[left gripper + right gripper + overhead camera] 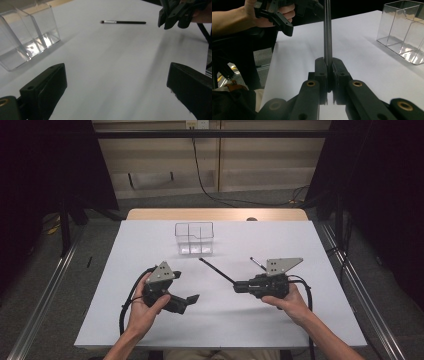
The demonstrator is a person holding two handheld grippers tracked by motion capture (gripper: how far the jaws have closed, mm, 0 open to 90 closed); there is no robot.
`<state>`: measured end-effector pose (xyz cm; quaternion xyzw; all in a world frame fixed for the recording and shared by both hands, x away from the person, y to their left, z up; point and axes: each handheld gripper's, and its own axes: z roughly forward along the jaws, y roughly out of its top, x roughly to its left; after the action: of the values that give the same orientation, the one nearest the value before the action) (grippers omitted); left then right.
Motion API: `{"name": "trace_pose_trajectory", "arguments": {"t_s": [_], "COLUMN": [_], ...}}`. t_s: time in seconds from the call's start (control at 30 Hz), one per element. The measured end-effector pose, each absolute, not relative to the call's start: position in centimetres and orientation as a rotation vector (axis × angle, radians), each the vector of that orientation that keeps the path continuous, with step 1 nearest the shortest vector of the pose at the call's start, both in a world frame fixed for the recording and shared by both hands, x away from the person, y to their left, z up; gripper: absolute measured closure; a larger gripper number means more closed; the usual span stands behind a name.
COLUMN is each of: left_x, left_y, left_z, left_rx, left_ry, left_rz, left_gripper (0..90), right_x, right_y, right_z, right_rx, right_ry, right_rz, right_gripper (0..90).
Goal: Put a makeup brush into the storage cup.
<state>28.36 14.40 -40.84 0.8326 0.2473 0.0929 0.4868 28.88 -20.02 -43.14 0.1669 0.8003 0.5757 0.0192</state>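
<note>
High view: white surface (300,320) with a clear divided organiser (194,239) near the far edge, standing upright and empty. Right gripper (238,287) clenched on a thin black brush (216,270), held by one end so the rest slants up and away toward the organiser, probably to drop it tip-first into a compartment. A second brush (258,264) lying flat just beyond the right gripper. Left gripper (191,300) hovering low over the near side, apart from everything, likely waiting its turn.

Left gripper view: jaws spread wide with bare surface (112,75) between them, nothing grasped. Organiser (27,37) at upper left, the loose brush (123,22) lying ahead, the right gripper (172,20) at upper right.

Right gripper view: jaws pressed together on the brush handle (327,35), which rises straight out from between the pads. Organiser (404,32) off to the right, well apart; left gripper (284,22) at upper left in a hand (262,15).
</note>
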Motion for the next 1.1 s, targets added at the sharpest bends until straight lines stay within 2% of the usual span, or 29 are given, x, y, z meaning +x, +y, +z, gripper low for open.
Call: {"name": "trace_pose_trajectory", "arguments": {"t_s": [0.5, 0.93, 1.03, 1.1], "left_x": [28.0, 28.2, 28.4, 28.4], "left_y": [12.6, 11.0, 10.5, 10.1], "left_z": [-39.8, -39.0, -38.9, -38.9], "left_rx": [1.865, 1.81, 1.823, 1.832], "left_ry": [0.542, 0.502, 0.518, 0.511], "left_rz": [0.248, 0.261, 0.256, 0.256], "left_gripper": [2.9, 5.9, 10.8, 9.9], "right_x": [28.9, 28.9, 29.0, 29.0], "right_y": [-19.7, -19.8, -19.7, -19.7], "right_z": [-43.3, -43.3, -43.3, -43.2], "right_rx": [0.521, 0.527, 0.528, 0.526], "right_ry": [2.488, 2.483, 2.48, 2.476], "right_rz": [1.804, 1.808, 1.807, 1.804], "right_gripper": [84.3, 84.3, 84.3, 84.3]}}
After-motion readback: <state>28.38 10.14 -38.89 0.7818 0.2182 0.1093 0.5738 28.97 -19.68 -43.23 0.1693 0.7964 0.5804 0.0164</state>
